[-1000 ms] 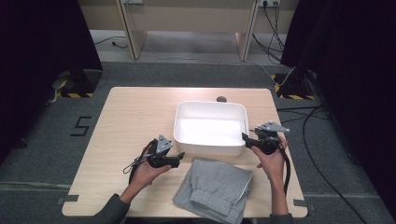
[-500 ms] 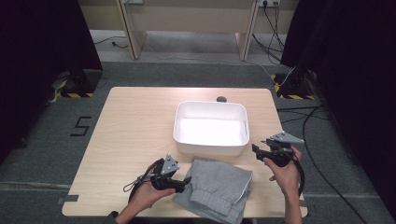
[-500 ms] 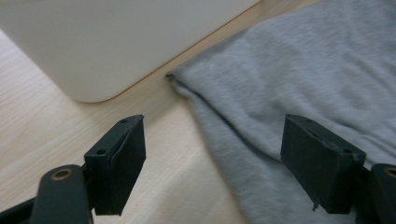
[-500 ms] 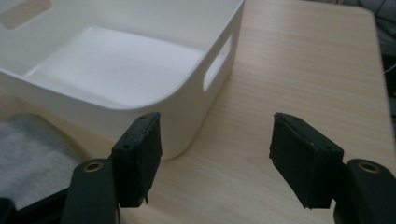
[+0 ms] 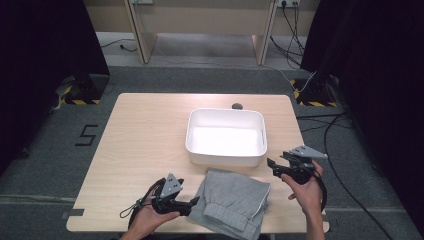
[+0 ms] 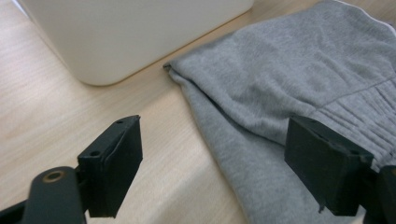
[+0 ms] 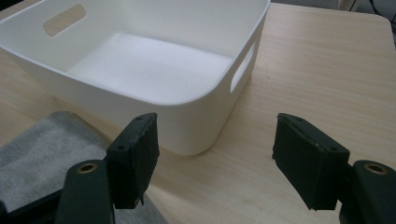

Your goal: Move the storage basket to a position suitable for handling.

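Folded grey pants (image 5: pixel 232 202) lie at the table's (image 5: pixel 145 135) near edge, just in front of the empty white tub (image 5: pixel 226 137). Left gripper (image 5: pixel 192 204) spread wide at the cloth's left edge; right gripper (image 5: pixel 271 165) spread, hovering beside the tub. Best to pinch both layers low before lifting.

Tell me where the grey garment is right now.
In the high view the grey garment lies folded at the table's near edge, just before the white bin, between both grippers.
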`<state>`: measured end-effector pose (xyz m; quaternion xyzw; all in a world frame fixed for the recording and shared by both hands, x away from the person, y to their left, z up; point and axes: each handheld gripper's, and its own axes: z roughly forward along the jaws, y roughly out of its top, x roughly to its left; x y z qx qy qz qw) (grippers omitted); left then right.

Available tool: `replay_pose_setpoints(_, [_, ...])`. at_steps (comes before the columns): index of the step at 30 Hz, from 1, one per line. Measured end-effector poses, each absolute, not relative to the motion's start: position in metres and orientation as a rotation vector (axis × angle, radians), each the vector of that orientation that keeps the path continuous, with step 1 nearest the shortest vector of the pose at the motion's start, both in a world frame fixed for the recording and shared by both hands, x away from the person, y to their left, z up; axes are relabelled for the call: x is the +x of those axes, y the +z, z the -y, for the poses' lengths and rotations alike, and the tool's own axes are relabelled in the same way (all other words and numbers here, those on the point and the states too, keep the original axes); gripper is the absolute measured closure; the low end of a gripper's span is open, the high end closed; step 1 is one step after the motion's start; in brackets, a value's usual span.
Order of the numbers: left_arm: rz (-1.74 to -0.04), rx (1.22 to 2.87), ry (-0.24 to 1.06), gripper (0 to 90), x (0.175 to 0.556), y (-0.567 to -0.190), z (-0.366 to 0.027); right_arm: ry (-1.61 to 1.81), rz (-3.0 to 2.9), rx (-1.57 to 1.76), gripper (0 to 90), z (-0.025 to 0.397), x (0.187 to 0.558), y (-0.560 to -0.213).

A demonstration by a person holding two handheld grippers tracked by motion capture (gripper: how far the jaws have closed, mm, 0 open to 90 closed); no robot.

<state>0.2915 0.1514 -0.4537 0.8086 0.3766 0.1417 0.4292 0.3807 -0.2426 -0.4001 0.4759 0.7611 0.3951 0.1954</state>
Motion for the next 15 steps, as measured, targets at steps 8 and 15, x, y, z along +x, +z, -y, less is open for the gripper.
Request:
replay_pose_setpoints(8, [-0.966, 2.024, 0.338, 17.5, 0.284, -0.464, -0.161, 1.101, -2.156, 1.323, 29.7, 0.242, 0.370, -0.407])
replay_pose_setpoints(15, [-0.996, 2.045, 0.305, 17.3, 0.279, -0.477, -0.170, 1.104, -2.201, 1.285, 26.0, 0.244, 0.366, -0.417])
